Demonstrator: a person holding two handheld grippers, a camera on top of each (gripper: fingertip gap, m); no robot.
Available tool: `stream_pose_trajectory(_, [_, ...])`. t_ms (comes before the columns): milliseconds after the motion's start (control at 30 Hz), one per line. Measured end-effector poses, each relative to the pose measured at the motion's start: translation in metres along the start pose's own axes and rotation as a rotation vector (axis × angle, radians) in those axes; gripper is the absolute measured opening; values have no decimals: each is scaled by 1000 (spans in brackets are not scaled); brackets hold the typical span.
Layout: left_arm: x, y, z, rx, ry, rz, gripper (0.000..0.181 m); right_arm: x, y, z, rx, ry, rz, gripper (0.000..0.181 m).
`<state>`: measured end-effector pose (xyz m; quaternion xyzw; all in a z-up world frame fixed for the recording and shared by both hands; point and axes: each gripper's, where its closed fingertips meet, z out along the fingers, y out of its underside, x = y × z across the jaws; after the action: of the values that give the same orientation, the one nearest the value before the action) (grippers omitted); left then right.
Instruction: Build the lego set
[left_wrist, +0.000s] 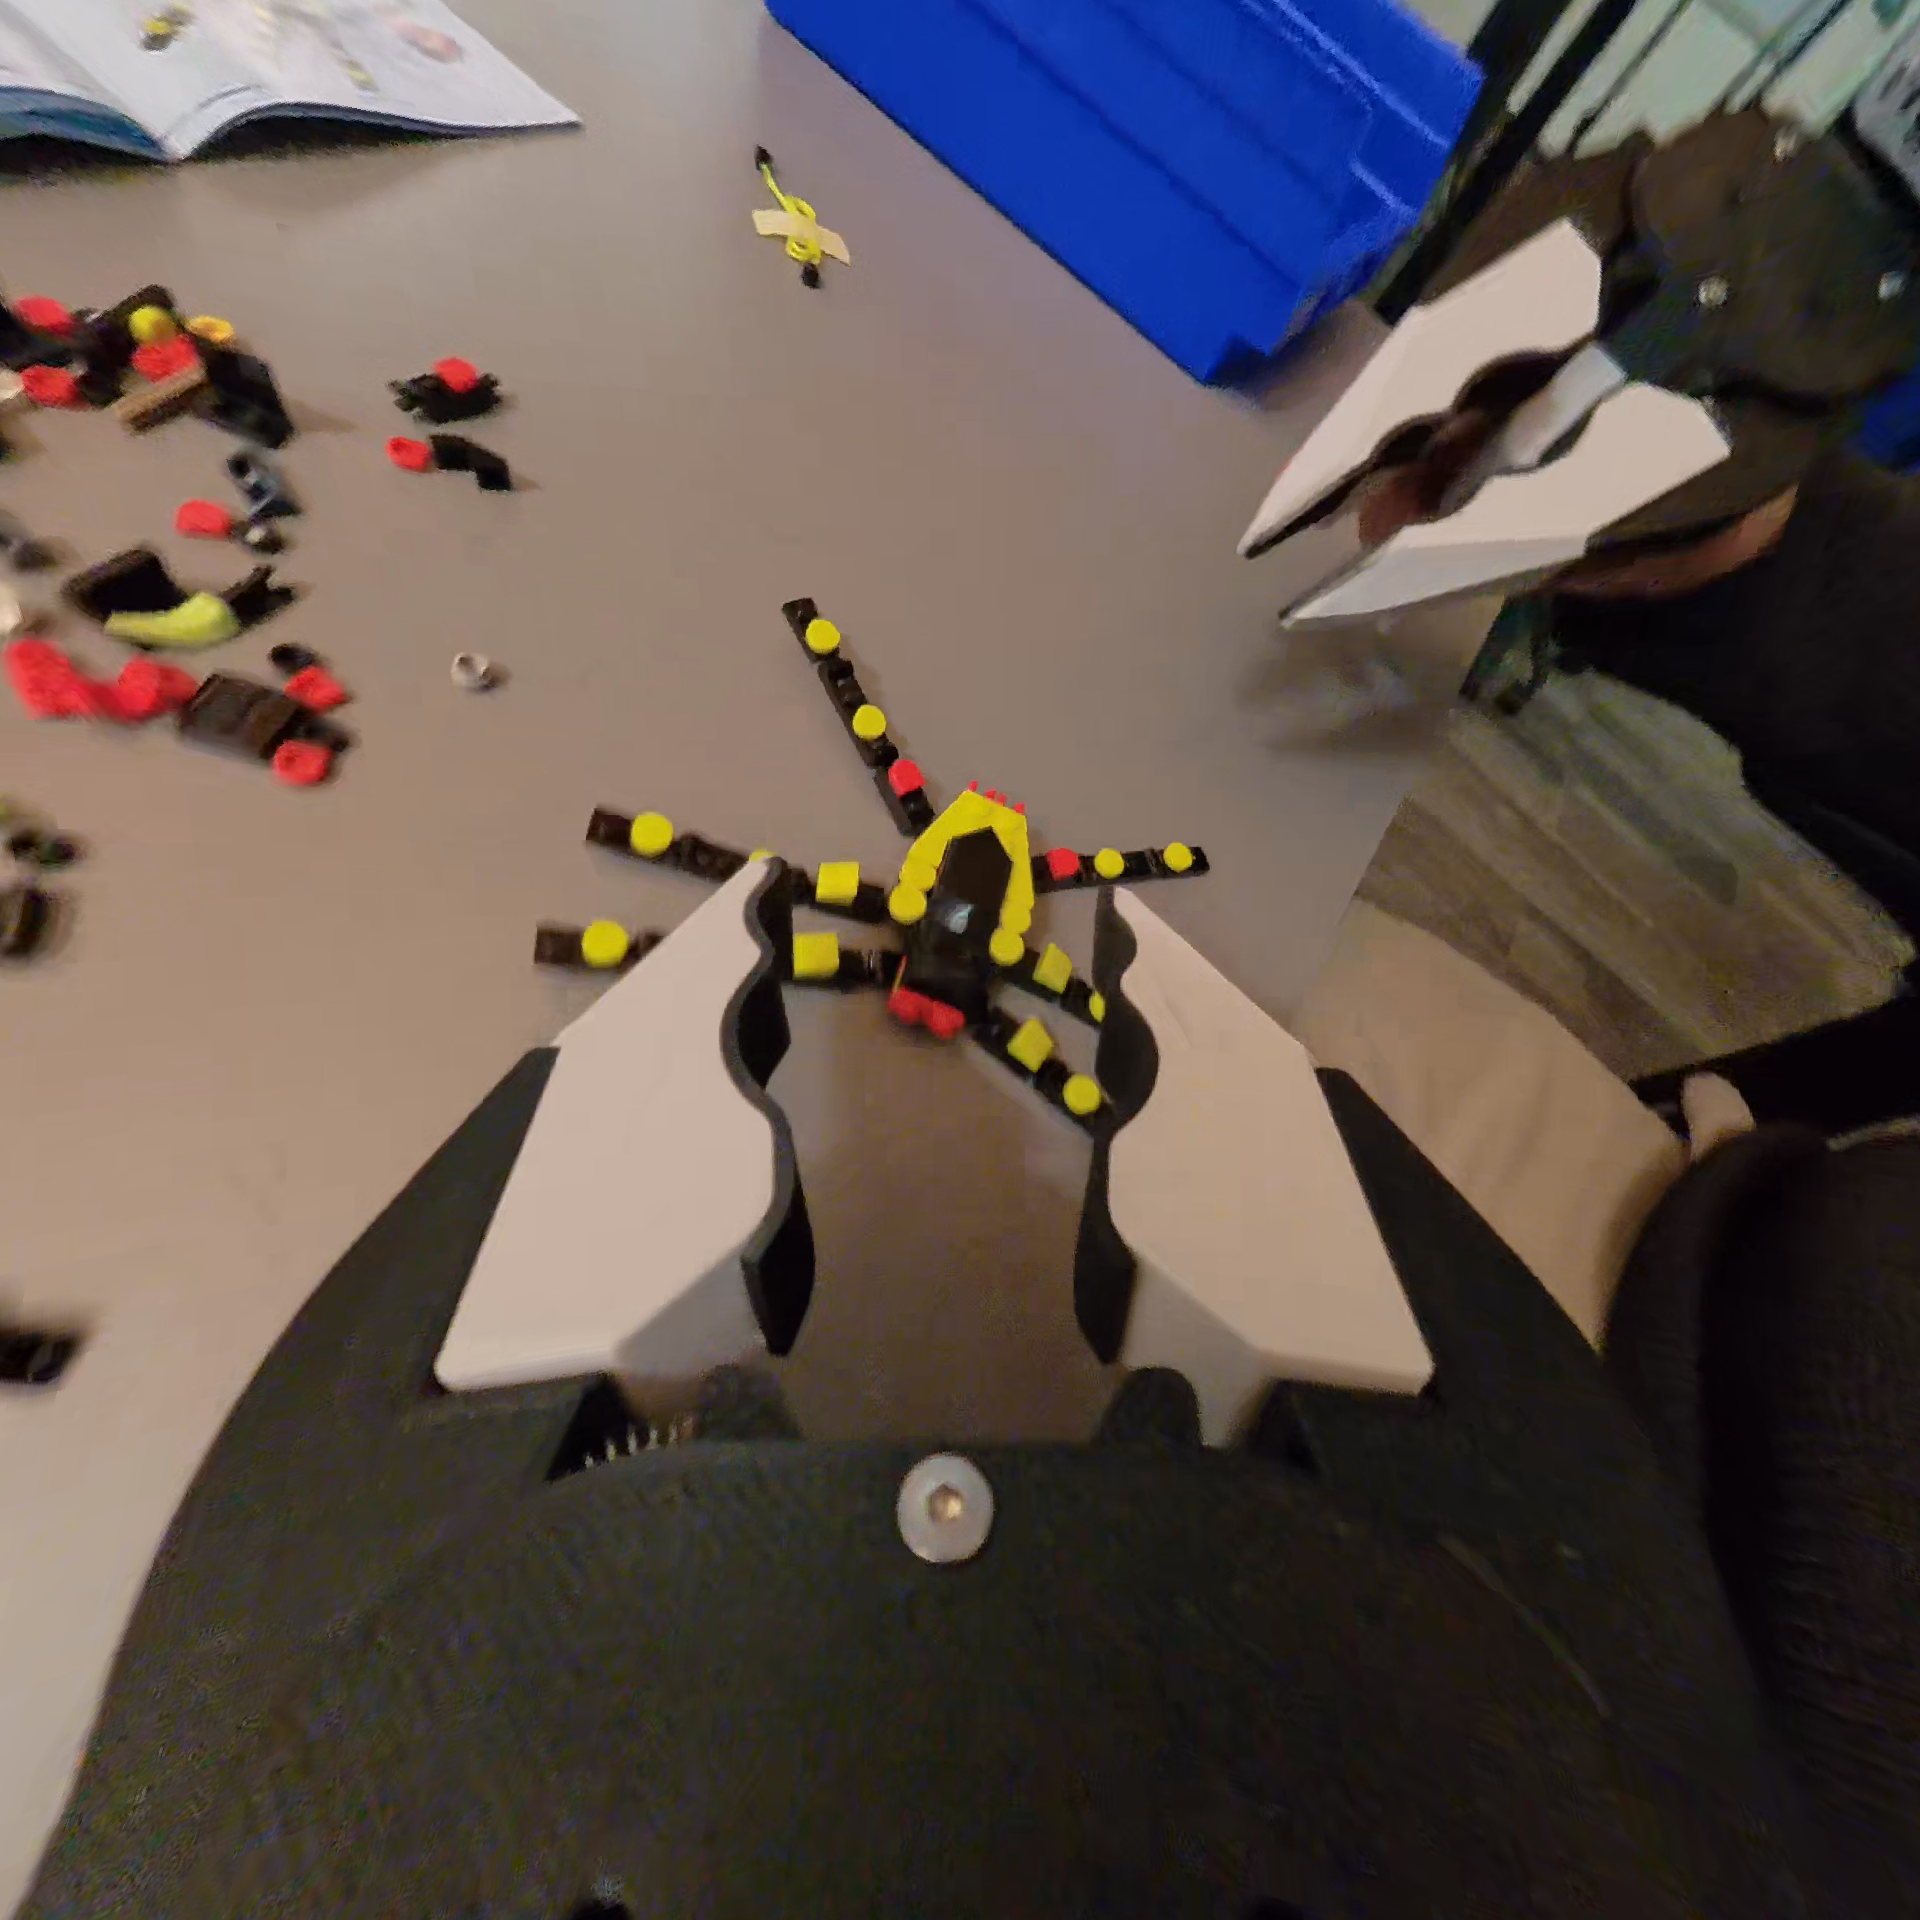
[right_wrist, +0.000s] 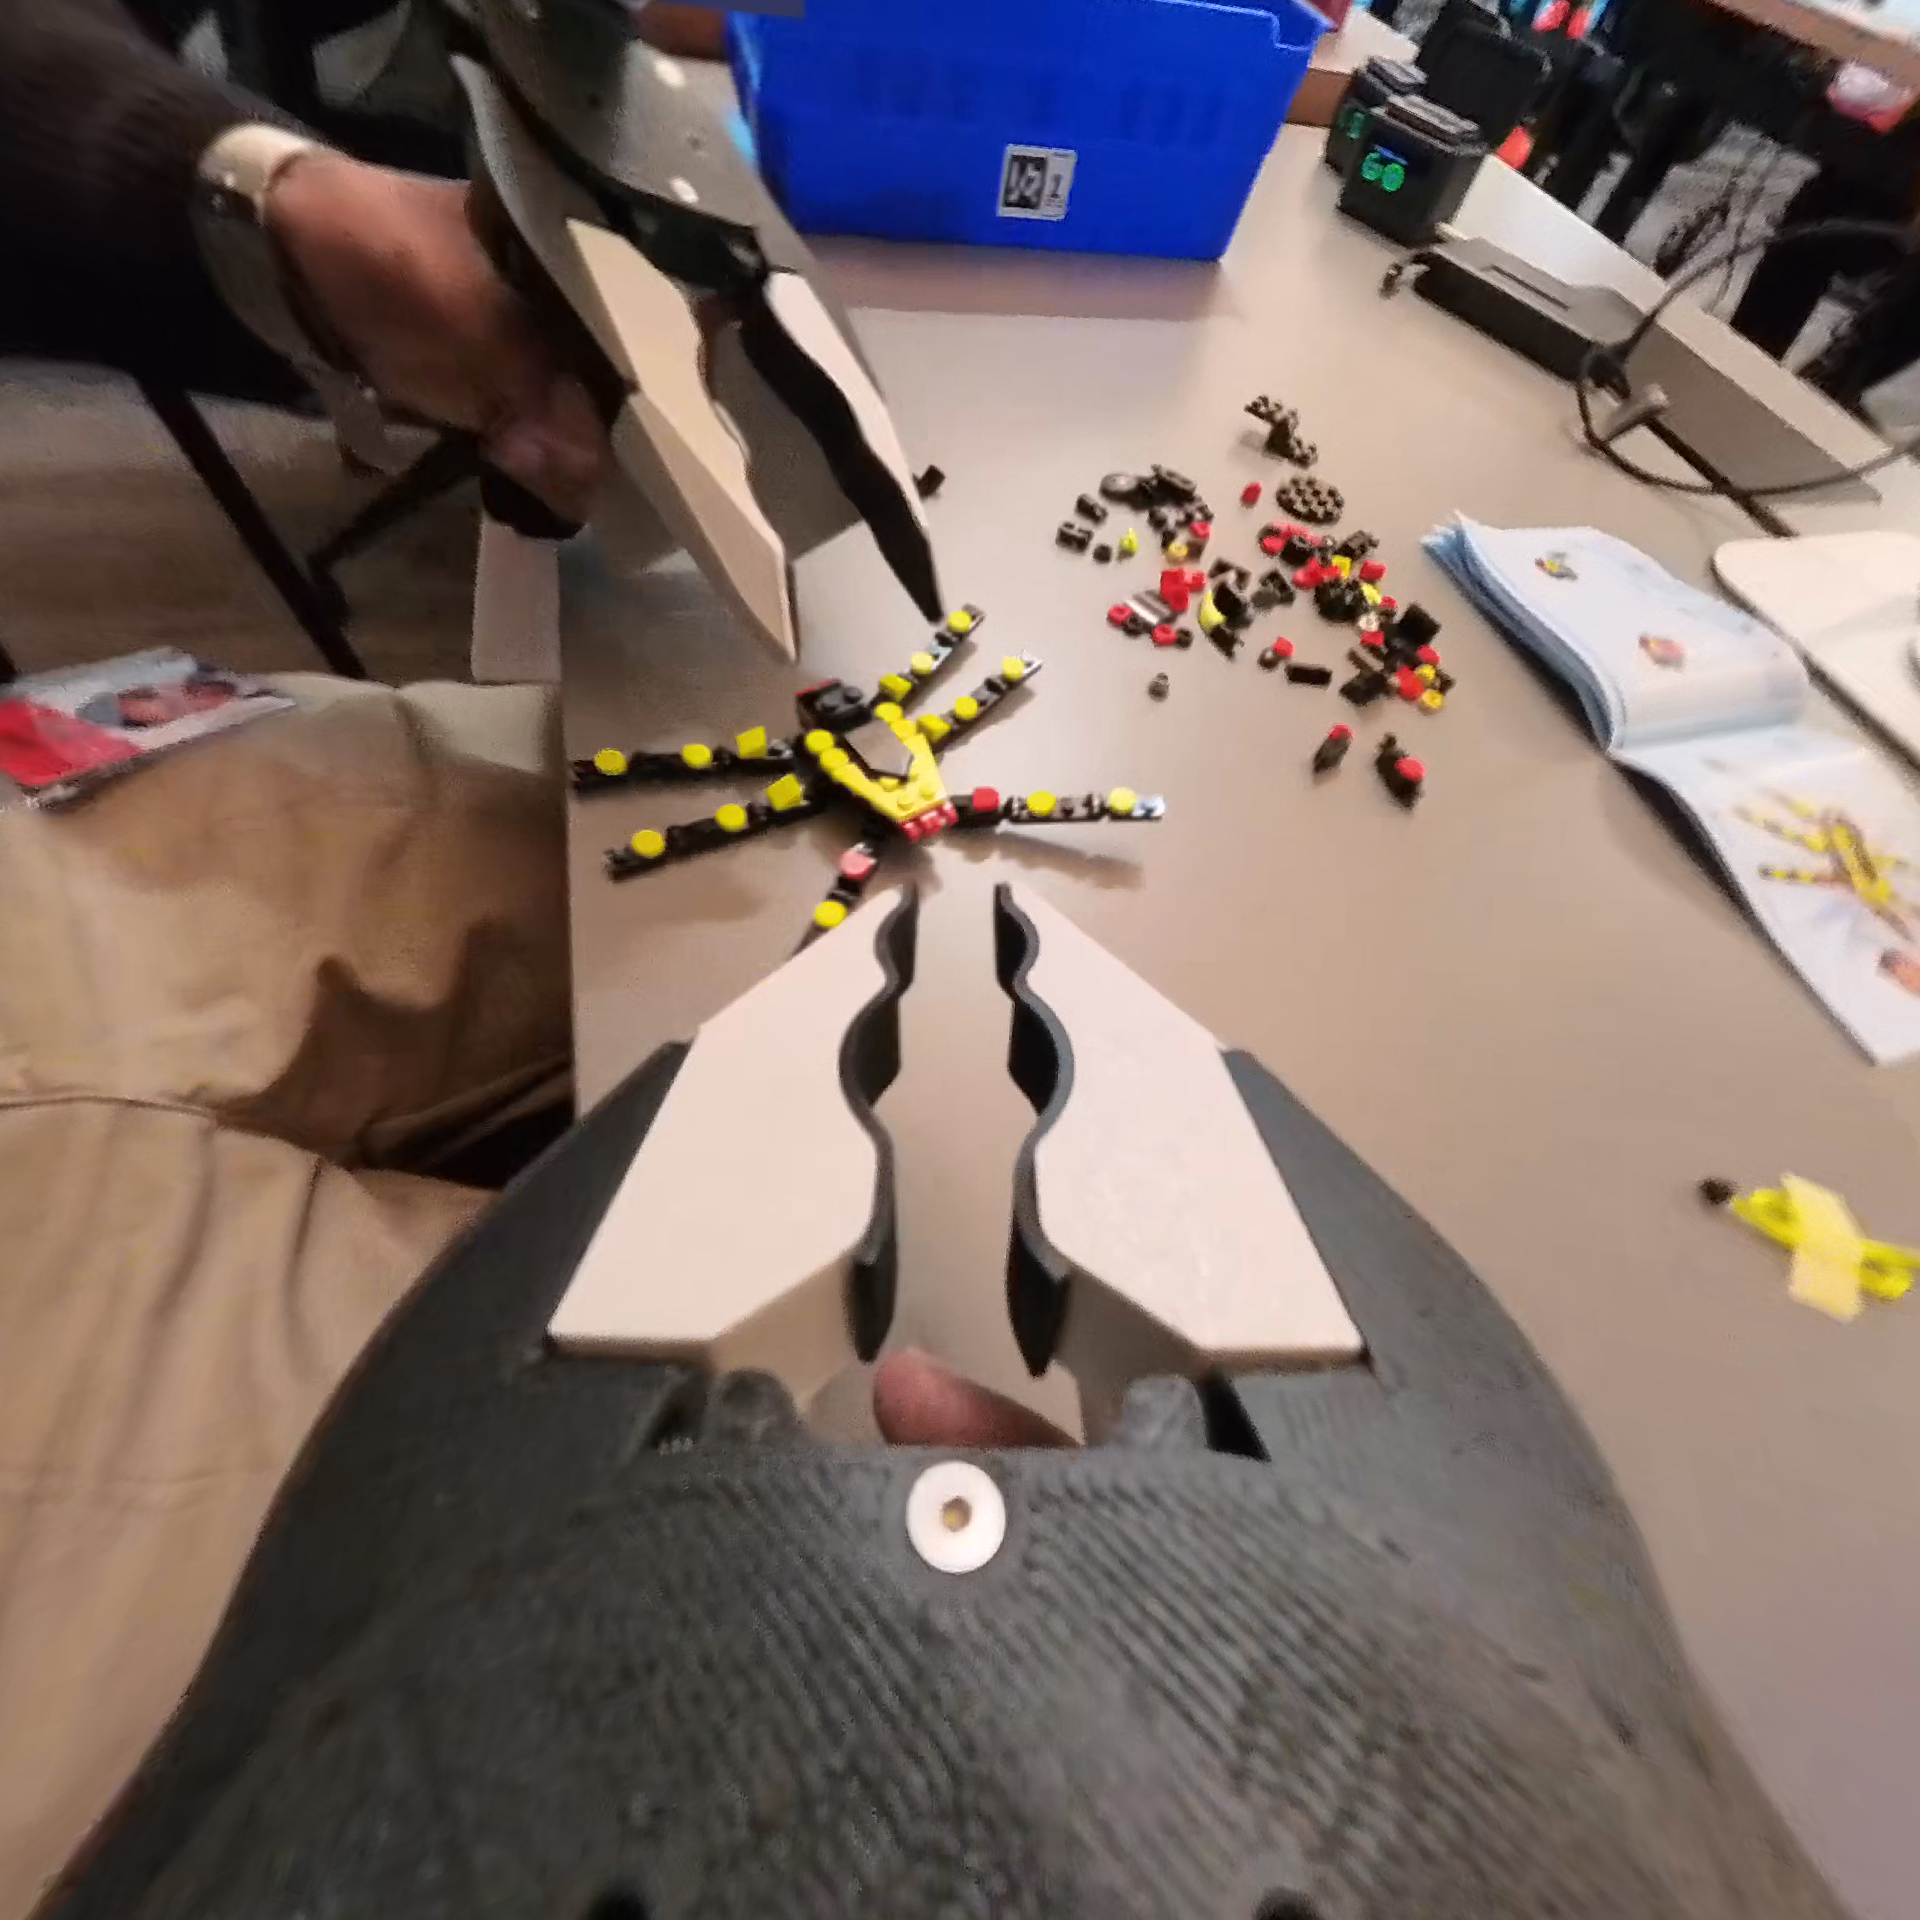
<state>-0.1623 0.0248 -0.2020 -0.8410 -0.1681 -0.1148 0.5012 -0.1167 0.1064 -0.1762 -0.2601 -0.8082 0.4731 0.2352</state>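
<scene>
Left wrist view: the left gripper (left_wrist: 940, 894) stands wide open with nothing in it, and the lego spider (left_wrist: 961, 914) lies flat on the grey table (left_wrist: 644, 520) right between and just beyond the fingertips, mid-frame. Its black legs with yellow studs fan out to both sides. Loose lego pieces (left_wrist: 156, 540) are scattered along the left edge, an open instruction booklet (left_wrist: 260, 73) sits upper left, and a blue bin (left_wrist: 1164, 166) is at the top. The right gripper (left_wrist: 1273, 582) hangs at upper right, nearly closed, well apart from the model.

Right wrist view: the right gripper (right_wrist: 956, 888) is narrowly parted and holds nothing; the lego spider (right_wrist: 873, 769) lies just ahead of its tips, slightly left of centre. The left gripper (right_wrist: 862, 634) points down at the far legs from upper left. Loose lego pieces (right_wrist: 1268, 592) lie right of centre, the instruction booklet (right_wrist: 1683, 707) farther right.
</scene>
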Motion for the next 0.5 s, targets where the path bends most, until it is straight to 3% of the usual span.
stream_pose_trajectory(33, [0,3,-9,23,-13,-23,57,-5,2,-4,10,11,43,16])
stream_pose_trajectory(200, [1,29,-60,103,-127,-65,58,-55,7,-21,31,61,125,26])
stream_pose_trajectory(400, [27,72,-121,148,-227,-74,58,-140,11,-35,-21,126,107,33])
stream_pose_trajectory(500, [34,82,-154,201,-297,-70,57,-185,13,-45,-35,136,140,35])
